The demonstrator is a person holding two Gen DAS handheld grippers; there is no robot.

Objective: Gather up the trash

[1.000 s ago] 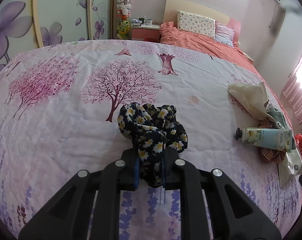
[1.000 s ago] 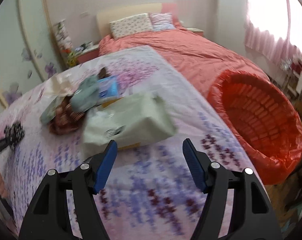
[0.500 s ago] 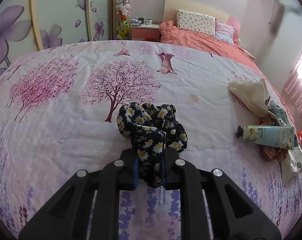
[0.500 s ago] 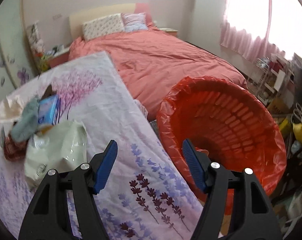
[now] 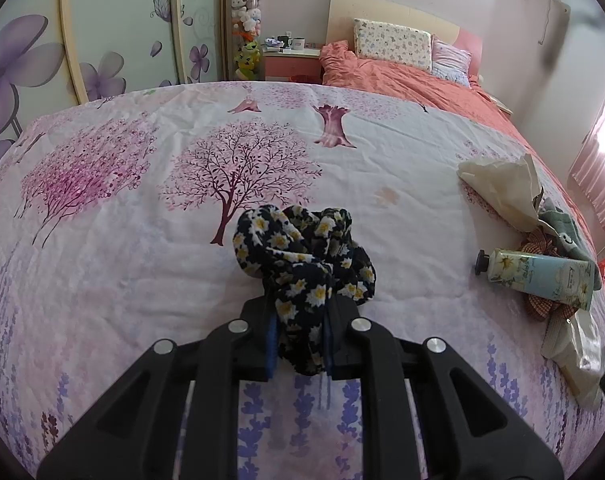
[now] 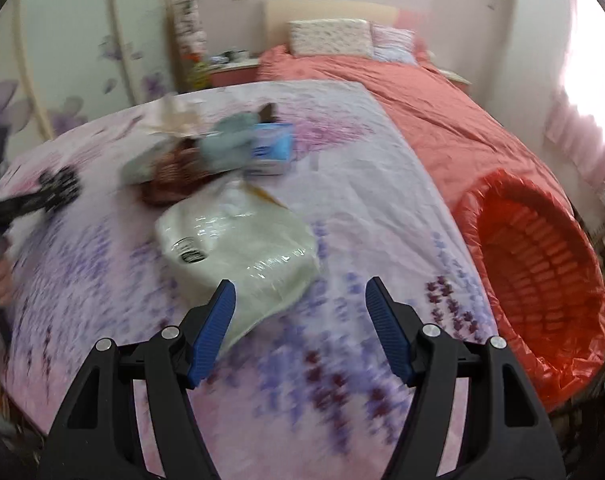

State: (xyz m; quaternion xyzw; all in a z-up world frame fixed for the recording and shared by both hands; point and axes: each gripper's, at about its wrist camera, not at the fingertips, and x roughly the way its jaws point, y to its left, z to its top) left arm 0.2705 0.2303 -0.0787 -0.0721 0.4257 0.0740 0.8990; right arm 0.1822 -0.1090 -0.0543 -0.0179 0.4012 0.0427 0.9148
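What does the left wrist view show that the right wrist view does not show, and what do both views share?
Only the left wrist view shows the left gripper closed on the dark floral scrunchie, clear and sharp, and the label side of the hand cream tube.

Only the right wrist view shows the open right gripper, the red-lined trash basket beside the bed, and the blue tissue pack.

Both show the floral bedspread, the cream paper, the pale plastic bag and the coral bed.

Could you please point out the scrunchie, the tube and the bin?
scrunchie [image 5: 302,248], left wrist view, its ruffled fabric.
tube [image 5: 542,276], left wrist view, its body.
bin [image 6: 542,264], right wrist view, its red liner.
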